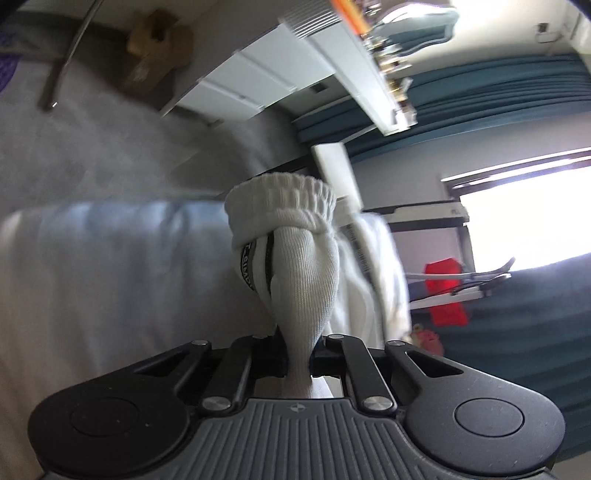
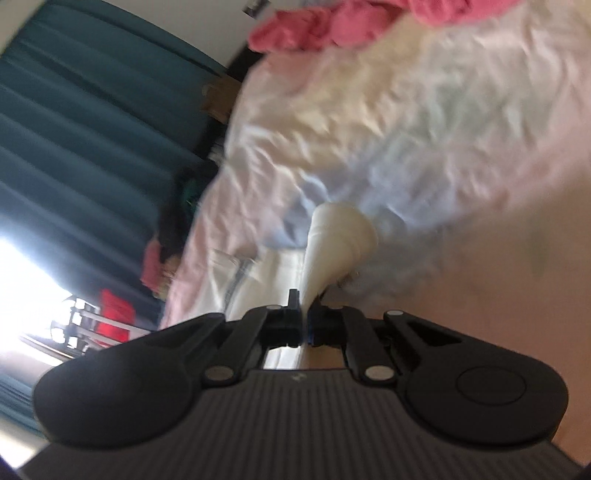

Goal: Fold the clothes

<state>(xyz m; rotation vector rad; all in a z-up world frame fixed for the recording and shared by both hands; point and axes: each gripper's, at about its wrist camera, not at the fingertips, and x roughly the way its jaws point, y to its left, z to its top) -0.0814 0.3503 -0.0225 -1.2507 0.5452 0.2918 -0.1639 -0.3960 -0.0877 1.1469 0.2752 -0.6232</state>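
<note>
- Your left gripper (image 1: 298,363) is clamped on a white sock (image 1: 295,266), which stands up the centre of the left view; its ribbed cuff (image 1: 280,199) is turned down over the body (a band with lettering shows at the left side, too cropped to read).
- Your right gripper (image 2: 304,325) is pinched hard on a strip of white knit (image 2: 338,240) that fans out above the jaws at centre frame. It is probably the same sock or its pair, but the blur will not let you tell which.
- Expect the sock to be light, soft and stretchy, with no stiffness of its own. It will sag and twist from any single hold. The knit grips well, so slipping is unlikely.
- Take hold at the cuff and the toe, where the fabric is doubled, not in the thin middle (that only stretches).
- The surface is a bed (image 2: 424,129) under a rumpled pale sheet filling the right of the right view. It is soft, so press lightly when laying folds.
- Pink clothes (image 2: 332,22) lie at the top edge of that view.
- Teal curtains (image 2: 74,129) hang at left, with a bright window (image 1: 524,225) at right in the left view and white cupboards (image 1: 258,74) in its upper middle.
</note>
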